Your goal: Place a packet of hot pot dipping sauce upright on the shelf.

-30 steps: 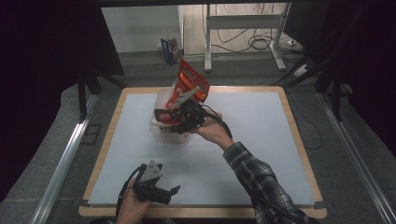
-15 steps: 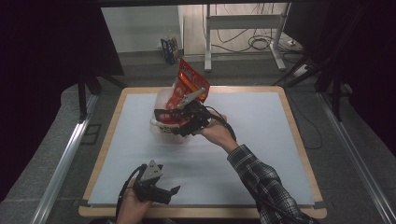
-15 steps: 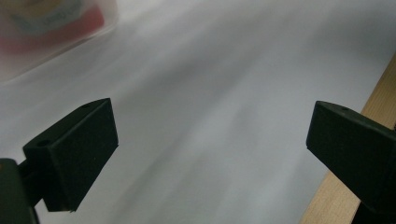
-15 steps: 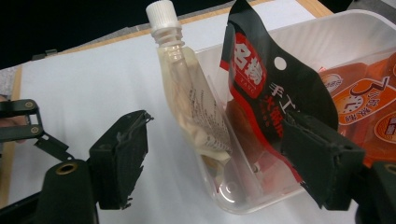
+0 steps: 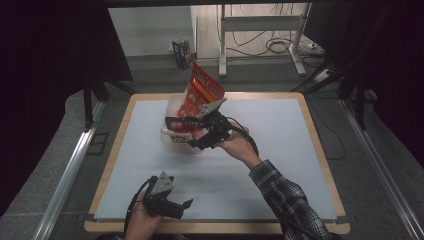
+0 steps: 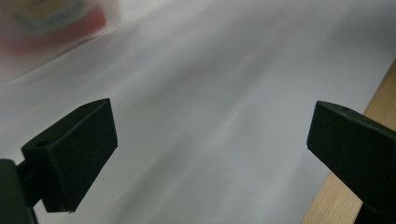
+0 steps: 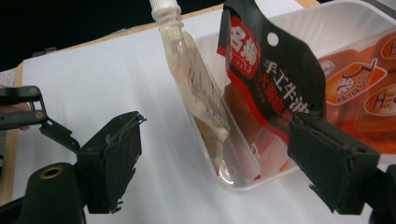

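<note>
White-topped table (image 5: 280,165) scene: right gripper (image 7: 215,172) just spread its jaws wide, pads off the clear plastic tray (image 7: 243,161) of snack packets, so that drop-off looks done; left gripper (image 5: 172,204) idles open.

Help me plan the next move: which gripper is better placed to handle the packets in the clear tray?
Right. The right gripper sits open at the clear tray, jaws just opened, beside the black sauce packet. The left gripper rests open near the table's front edge.
</note>
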